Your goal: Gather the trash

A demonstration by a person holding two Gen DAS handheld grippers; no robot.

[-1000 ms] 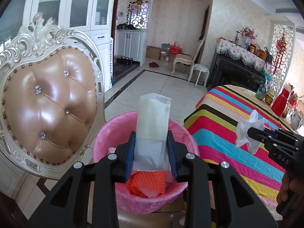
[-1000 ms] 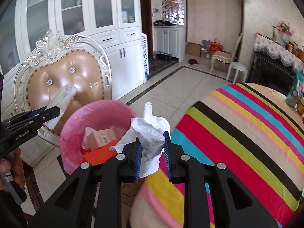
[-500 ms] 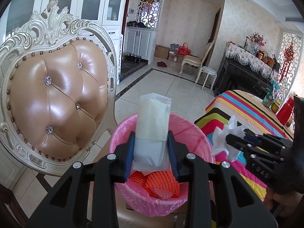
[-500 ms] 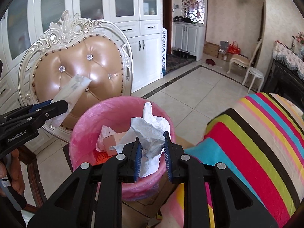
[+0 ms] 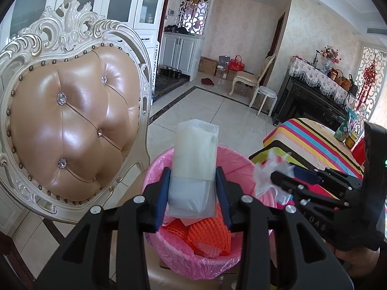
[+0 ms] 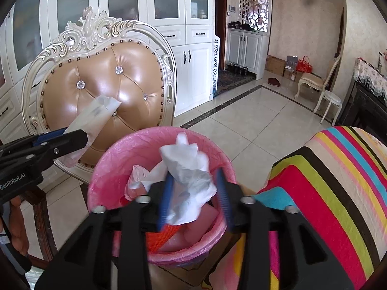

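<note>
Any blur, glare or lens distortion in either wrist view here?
Left wrist view: sharp, with strong fisheye bending, dark corners, and window glare on the chair back. Right wrist view: the right hand-held gripper fingers and the white tissue look motion-smeared; background stays sharp.

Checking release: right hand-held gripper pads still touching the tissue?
Cannot tell. Right wrist view: jaws just opened; tissue hangs between them over the bin, left-pad contact unclear.

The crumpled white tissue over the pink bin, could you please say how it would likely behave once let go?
The crumpled white tissue looks thin and floppy, so it is probably very light. With the right tongs having just been opening around it, it may cling to one pad briefly, then likely drift down into the pink bin.
</note>
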